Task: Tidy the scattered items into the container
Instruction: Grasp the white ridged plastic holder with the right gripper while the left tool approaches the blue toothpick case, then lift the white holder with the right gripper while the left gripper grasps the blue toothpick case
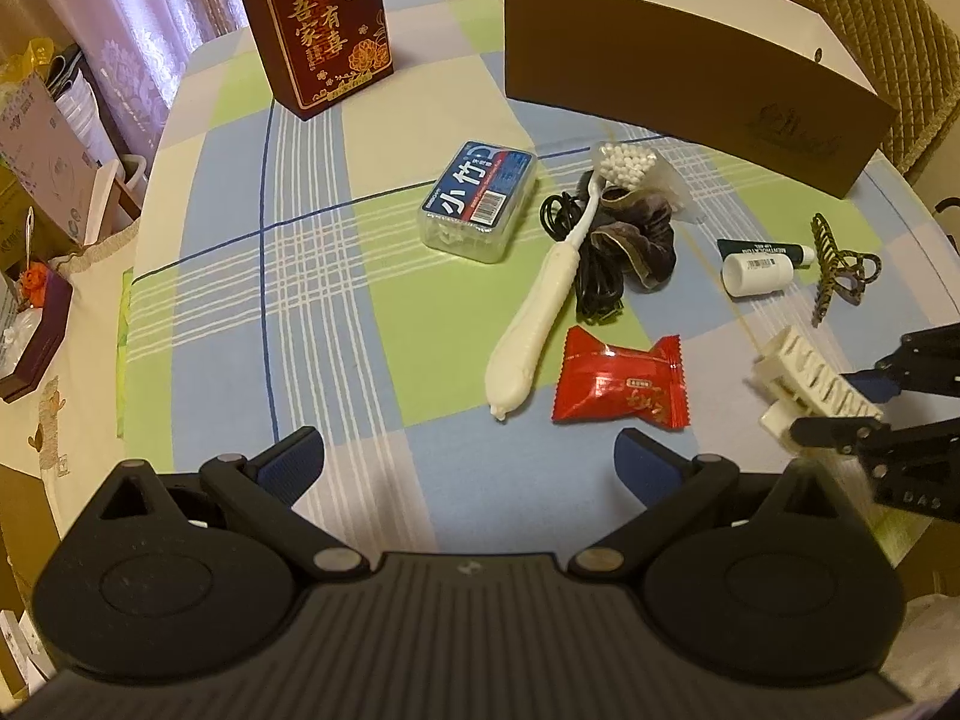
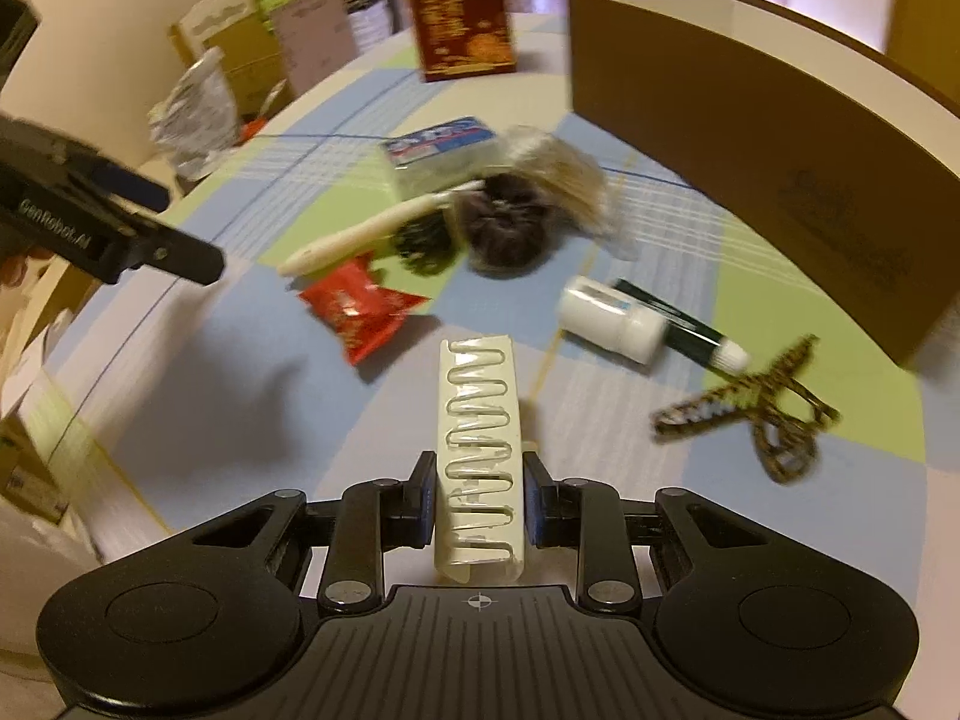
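My right gripper [image 2: 478,501] is shut on a white hair claw clip [image 2: 478,450], held just above the tablecloth; the clip [image 1: 804,381] and that gripper [image 1: 840,405] also show at the right edge of the left wrist view. My left gripper [image 1: 468,462] is open over bare cloth, with nothing between its fingers. Ahead of it lie a red snack packet [image 1: 621,384], a white brush [image 1: 543,312], a black cable [image 1: 591,273], a dark scrunchie [image 1: 639,234], a bag of cotton swabs [image 1: 630,165] and a clear floss box [image 1: 477,201]. The brown open box [image 1: 690,84] stands at the back right.
A white bottle [image 1: 757,273], a dark tube [image 1: 765,251] and a leopard hair claw [image 1: 837,267] lie near the brown box. A red gift bag [image 1: 324,30] stands at the back left. Boxes and clutter [image 1: 42,138] crowd the left beyond the table edge. A quilted chair [image 1: 888,30] is behind.
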